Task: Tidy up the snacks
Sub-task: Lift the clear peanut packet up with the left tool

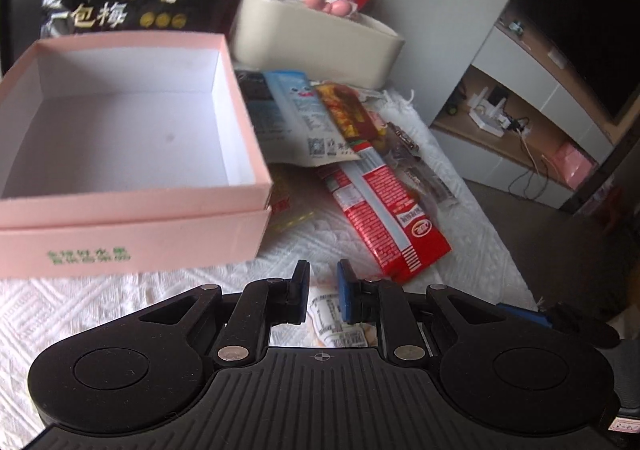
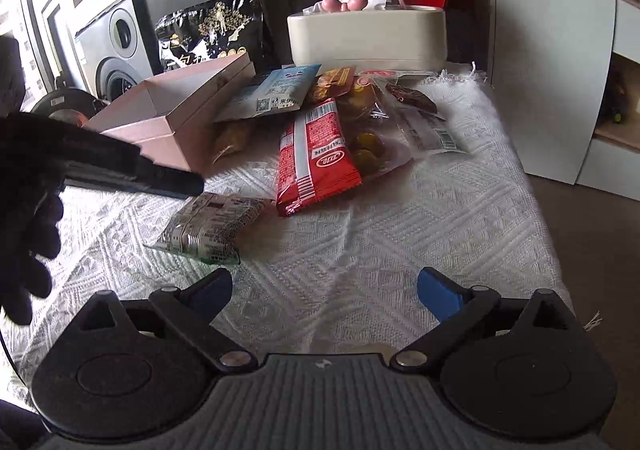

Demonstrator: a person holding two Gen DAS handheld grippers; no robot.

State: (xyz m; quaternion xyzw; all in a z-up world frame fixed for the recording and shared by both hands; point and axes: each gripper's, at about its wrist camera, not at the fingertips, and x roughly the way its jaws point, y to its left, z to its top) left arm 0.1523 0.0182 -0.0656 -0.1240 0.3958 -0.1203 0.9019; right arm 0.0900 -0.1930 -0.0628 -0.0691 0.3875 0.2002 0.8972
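Open box (image 2: 168,110) sits on tablecloth (image 2: 440,218), left of snack pile (image 2: 340,122). Big bag (image 2: 212,30) behind box, tub (image 2: 366,36) behind pile. Lone packet (image 2: 208,226) in front, nr left gripper (image 2: 176,182).

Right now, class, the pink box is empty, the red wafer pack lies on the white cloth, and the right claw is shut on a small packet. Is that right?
One detail is wrong. The right claw is open and holds nothing, as the right wrist view shows. The rest stands: the pink box is empty and the red wafer pack lies on the white cloth.
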